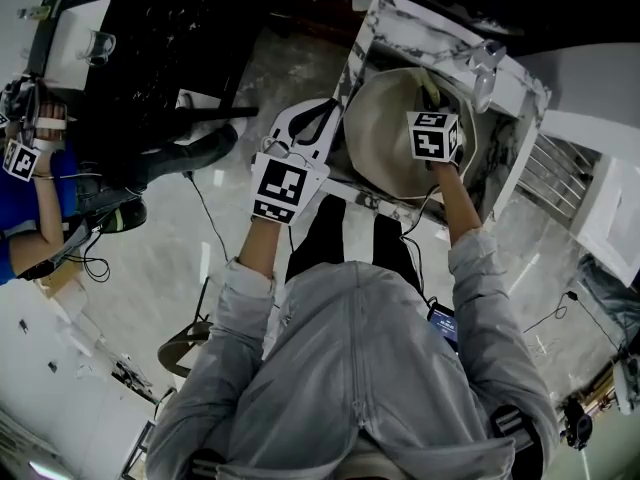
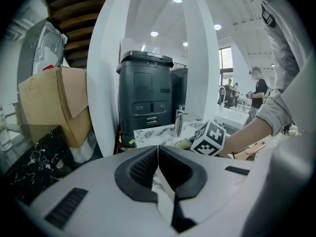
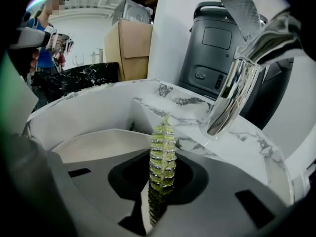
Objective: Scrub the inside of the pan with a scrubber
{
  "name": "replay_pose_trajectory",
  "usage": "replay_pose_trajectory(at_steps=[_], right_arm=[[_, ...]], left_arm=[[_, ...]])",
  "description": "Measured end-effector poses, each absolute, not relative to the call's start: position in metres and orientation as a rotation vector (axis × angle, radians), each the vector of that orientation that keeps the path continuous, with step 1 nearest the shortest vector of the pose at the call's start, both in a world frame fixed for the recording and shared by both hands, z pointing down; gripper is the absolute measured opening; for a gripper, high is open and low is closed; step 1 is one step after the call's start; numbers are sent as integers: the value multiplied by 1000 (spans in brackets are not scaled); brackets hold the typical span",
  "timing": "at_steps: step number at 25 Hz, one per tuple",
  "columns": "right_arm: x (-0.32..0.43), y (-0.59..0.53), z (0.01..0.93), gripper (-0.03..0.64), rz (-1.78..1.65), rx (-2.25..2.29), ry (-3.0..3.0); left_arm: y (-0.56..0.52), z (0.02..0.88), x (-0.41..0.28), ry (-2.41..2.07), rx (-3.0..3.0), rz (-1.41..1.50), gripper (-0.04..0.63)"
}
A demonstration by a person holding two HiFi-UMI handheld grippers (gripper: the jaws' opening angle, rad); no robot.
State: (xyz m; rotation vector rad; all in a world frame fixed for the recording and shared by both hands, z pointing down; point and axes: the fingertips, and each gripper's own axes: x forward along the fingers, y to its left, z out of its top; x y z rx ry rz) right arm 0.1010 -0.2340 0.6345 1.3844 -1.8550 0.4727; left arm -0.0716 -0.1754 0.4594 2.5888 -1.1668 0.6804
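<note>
Scrubber clenched in right tongs; left tongs clenched, seemingly on pan.

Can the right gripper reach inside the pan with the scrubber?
Probably yes. The right gripper, fingers shut on the green scrubber, is right at the pan's open inside, with nothing between them. The faucet sits off to the side.

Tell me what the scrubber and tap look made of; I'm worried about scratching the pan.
Scrubber: looks like green mesh fabric woven with glittery silver thread.
Tap: polished, chrome-looking metal with mirror-like reflections.
Pan: matte cream surface, possibly a ceramic coating.
</note>
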Motion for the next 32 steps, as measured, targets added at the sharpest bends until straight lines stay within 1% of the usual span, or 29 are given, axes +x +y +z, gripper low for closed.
replay_pose_trajectory(at_steps=[4,11,28,32], right_arm=[[103,-236,648,83,479,1392,-1828],[86,-236,658,83,495,1347,-1856],[4,-208,671,83,482,1020,-2028],[-4,-192,680,84,505,964,-2032]], left_arm=[[-176,462,-73,-1162,2589,688,23],[-169,467,-78,-1168,2576,694,23],[-160,463,-84,-1172,2568,700,23],[-157,464,-86,-1167,2563,702,23]])
